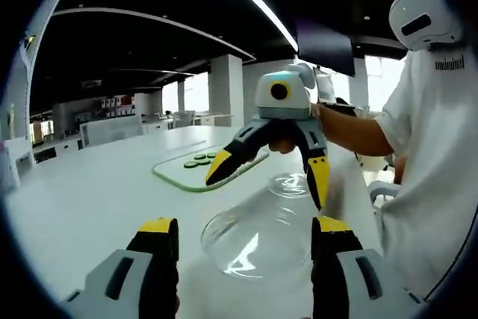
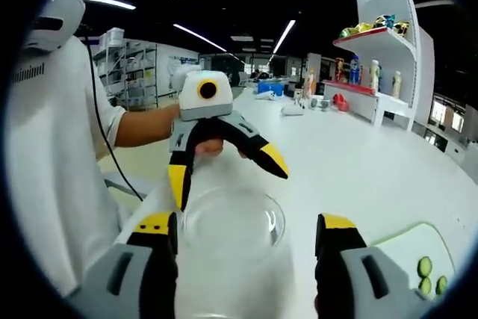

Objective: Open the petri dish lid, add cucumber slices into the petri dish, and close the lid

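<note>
In the left gripper view, the left gripper (image 1: 243, 248) is seen at 6 o'clock with its two yellow-tipped jaws spread wide apart. Nothing is held between them. A clear round petri dish lid (image 1: 250, 240) is seen lying on the white table (image 1: 97, 192) in the gap between the jaws. It cannot be told if the jaws are touching it. The right gripper (image 1: 265, 169) is seen just past the middle, toward 1 o'clock, held by a person in a white shirt (image 1: 433, 140). Its jaws are wide open too, and nothing is gripped. Under its far jaw, a second clear round piece, the petri dish (image 1: 291, 183), is seen on the table. At 10 o'clock from the lid, a green-edged cutting board (image 1: 179, 173) is seen with green cucumber slices (image 1: 200, 160) on it.

In the right gripper view, a clear dish piece (image 2: 233, 222) is seen between the open jaws of the right gripper (image 2: 245, 248) at 6 o'clock. The left gripper (image 2: 224, 177) is seen above it, jaws open. Cucumber slices (image 2: 427, 274) are seen at 4 o'clock on the board (image 2: 418, 248).
</note>
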Motion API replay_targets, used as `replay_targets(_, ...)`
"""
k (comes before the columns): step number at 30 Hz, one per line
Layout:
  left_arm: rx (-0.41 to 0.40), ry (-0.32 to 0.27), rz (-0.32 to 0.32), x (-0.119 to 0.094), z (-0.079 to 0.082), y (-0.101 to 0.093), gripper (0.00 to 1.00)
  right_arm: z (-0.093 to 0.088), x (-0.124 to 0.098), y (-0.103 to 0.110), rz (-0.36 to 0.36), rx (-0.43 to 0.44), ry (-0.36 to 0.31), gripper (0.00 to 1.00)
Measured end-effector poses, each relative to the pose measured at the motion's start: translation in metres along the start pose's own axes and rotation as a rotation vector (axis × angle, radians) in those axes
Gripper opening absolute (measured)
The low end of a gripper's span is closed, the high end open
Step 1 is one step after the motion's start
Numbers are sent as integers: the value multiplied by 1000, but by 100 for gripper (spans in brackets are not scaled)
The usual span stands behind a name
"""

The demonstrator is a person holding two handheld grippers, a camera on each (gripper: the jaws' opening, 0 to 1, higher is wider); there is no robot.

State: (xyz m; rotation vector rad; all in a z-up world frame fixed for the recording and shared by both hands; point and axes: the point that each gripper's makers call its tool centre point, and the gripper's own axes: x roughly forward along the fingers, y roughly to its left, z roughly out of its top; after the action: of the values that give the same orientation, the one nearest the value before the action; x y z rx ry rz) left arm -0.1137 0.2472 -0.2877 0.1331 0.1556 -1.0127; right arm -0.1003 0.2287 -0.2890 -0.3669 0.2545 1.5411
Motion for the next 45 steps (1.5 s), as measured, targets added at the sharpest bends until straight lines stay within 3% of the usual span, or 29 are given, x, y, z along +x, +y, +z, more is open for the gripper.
replay_targets(9,5,-48,70,4,18,11,72,8,-28,-11,-125,24,-52,75)
replay_targets(14,1,-60,132,1,25,22,72,7,-55,-21,-253,15,-70,75)
replay_targets(22,-39,-65,200,-3,30,37,72,12,-98,-30,-383,47,-153,75)
replay_targets(27,-50,-79,228,-7,33,42,73,5,-147,-47,-582,47,-157,75)
replay_targets(31,-44,-86,235,-9,37,42,73,2,-181,-50,-678,88,-213,75)
replay_targets(35,-29,-93,240,-9,43,42,73,-1,-205,-46,-734,89,-215,75)
replay_targets(45,-27,-116,233,-7,57,44,73,-18,-293,-34,-986,133,-231,75)
